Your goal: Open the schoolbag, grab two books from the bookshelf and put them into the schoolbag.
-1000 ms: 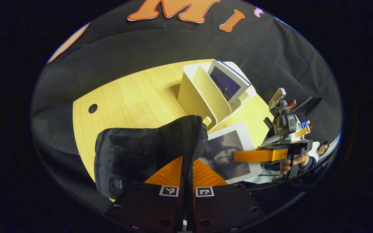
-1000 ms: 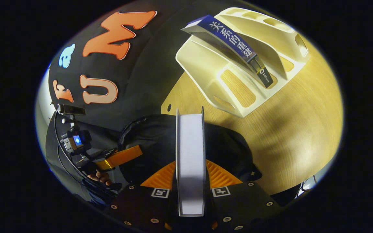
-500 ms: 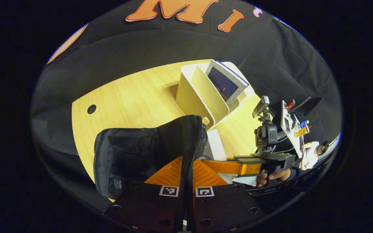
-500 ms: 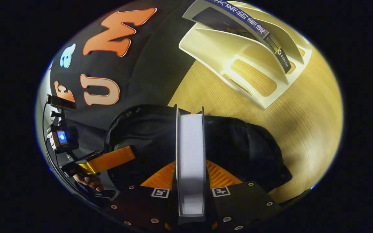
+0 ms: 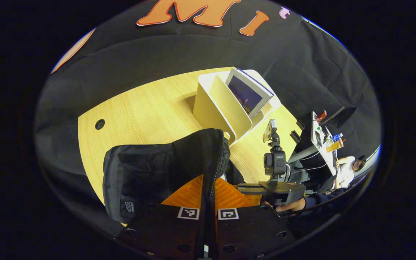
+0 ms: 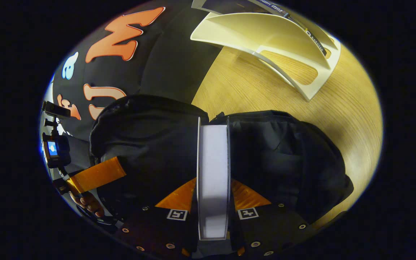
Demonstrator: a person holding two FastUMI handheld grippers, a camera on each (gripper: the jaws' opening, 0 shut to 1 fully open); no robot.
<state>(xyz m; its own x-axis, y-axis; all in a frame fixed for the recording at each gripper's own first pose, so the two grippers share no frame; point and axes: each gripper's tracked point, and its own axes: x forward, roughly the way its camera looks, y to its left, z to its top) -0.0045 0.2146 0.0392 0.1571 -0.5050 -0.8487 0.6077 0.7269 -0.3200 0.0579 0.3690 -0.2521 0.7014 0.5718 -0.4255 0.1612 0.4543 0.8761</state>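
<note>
Now a book is held edge-on over the opened schoolbag.

The book (image 6: 213,173) is clamped between both fingers of the right gripper (image 6: 213,202), its far end at the zipper mouth of the schoolbag (image 6: 284,151). The bag's zippered edge (image 5: 217,169) is pinched by the closed left gripper (image 5: 208,202), so the mouth is held up. Another book (image 5: 247,95) is seen leaning in the bookshelf (image 5: 222,104) on the table (image 5: 139,112). A snag is likely if the book's corner meets the zipper rim; the mouth could fold shut should the pinch slip.
</note>
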